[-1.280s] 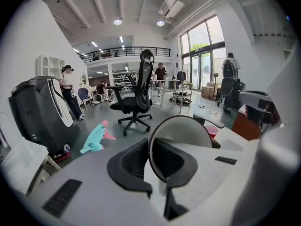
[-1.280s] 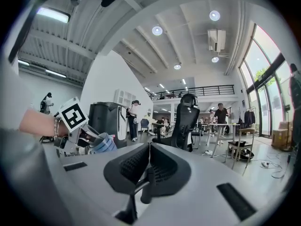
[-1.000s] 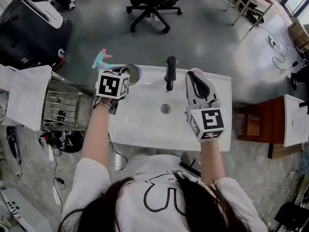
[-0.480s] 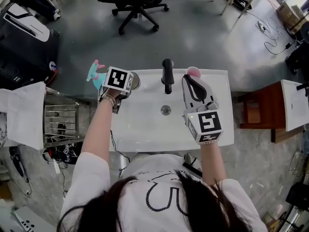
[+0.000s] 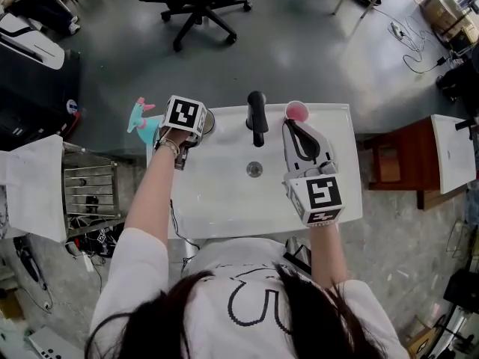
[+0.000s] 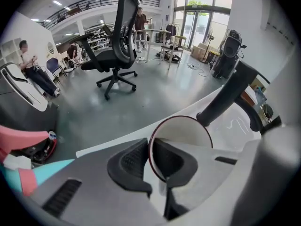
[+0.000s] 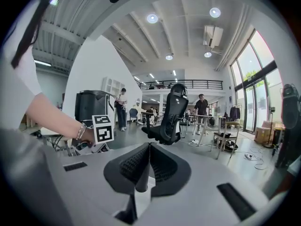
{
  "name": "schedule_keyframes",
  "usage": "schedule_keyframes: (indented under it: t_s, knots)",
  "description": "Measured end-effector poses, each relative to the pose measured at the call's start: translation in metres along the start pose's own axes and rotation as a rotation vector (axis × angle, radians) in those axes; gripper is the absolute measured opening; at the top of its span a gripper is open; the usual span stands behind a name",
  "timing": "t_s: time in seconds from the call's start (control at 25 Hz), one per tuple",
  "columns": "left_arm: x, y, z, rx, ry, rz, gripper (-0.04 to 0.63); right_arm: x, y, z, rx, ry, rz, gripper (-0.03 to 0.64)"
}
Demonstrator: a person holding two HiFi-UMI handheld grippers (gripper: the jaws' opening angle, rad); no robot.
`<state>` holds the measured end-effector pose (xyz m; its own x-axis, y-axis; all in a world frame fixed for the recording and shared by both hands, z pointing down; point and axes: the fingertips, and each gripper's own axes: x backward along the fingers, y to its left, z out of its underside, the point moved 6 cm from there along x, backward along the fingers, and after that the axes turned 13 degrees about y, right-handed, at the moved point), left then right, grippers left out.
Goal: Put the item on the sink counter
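Note:
My left gripper (image 5: 199, 123) is shut on a cup (image 5: 206, 120) at the back left corner of the white sink counter (image 5: 224, 200). In the left gripper view the jaws (image 6: 150, 160) pinch the cup's dark red rim, one pad inside and one outside; the cup (image 6: 186, 128) is white inside. It hangs low over the counter (image 6: 117, 142); whether it touches I cannot tell. My right gripper (image 5: 290, 128) hovers over the right side of the basin, shut with nothing in it; its jaws (image 7: 148, 160) meet.
A black faucet (image 5: 257, 114) stands at the back middle, with the drain (image 5: 254, 169) in front of it. A pink cup (image 5: 297, 111) sits right of the faucet. A teal and pink spray bottle (image 5: 141, 115) is beyond the counter's left edge. A wire rack (image 5: 90, 189) stands left.
My left gripper has sunk with the cup toward the counter's back left corner and tipped more steeply down. The right gripper has stayed in place.

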<state>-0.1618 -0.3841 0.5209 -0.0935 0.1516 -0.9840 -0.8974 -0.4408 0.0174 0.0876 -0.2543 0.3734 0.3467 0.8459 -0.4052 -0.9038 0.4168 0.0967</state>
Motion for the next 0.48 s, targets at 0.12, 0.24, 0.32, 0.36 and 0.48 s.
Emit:
schedule_keyframes:
  t_s: [0.12, 0.24, 0.32, 0.36, 0.48]
  knots:
    - [-0.0021, 0.0004, -0.0020, -0.001, 0.012, 0.002, 0.040, -0.0004, 0.0005, 0.0024, -0.007, 0.001, 0.005, 0.029]
    - [-0.0059, 0.0004, -0.0012, 0.001, 0.024, 0.006, 0.040, -0.0006, 0.0012, 0.0035, -0.007, 0.002, 0.004, 0.029]
    - [-0.0046, 0.0003, -0.0012, -0.008, 0.019, 0.006, 0.041, -0.0003, 0.0019, 0.0040, -0.006, 0.004, 0.002, 0.029]
    - [-0.0037, 0.0003, -0.0020, -0.016, 0.014, 0.006, 0.041, -0.0003, 0.0021, 0.0040, -0.006, 0.005, 0.001, 0.029]
    - [-0.0032, 0.0002, -0.0036, -0.027, 0.004, 0.007, 0.041, 0.0000, 0.0032, 0.0037, -0.003, 0.004, -0.001, 0.029]
